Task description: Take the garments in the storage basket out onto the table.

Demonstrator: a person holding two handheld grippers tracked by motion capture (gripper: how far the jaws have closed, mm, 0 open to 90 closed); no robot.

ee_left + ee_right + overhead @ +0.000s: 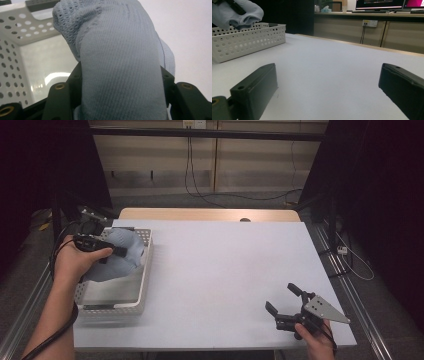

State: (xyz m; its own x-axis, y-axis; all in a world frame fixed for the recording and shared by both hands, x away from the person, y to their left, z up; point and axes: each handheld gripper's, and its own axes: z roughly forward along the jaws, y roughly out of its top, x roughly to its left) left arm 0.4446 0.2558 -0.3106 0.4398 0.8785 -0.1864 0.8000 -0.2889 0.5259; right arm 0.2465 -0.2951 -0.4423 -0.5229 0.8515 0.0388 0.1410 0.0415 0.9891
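item 1, far left: white perforated basket [142, 292], standing on the left part of the table [225, 270], long side running away from the person; its floor is bare and glossy in the left gripper view.

item 2: left gripper [116, 252], held in the person's left hand [75, 262] above the basket's far half. jaws clamped on either side of item 3, pads pressed into the fabric.

item 3: folded blue-grey knit cloth [120, 65], a thick bundle gripped between the left jaws, hanging over the basket and its right rim; whether it touches the basket cannot be told.

item 4, near right: right gripper [284, 300], low over the table by the near edge, jaws spread wide with nothing between them, bare tabletop showing through the gap, pointing toward the basket.
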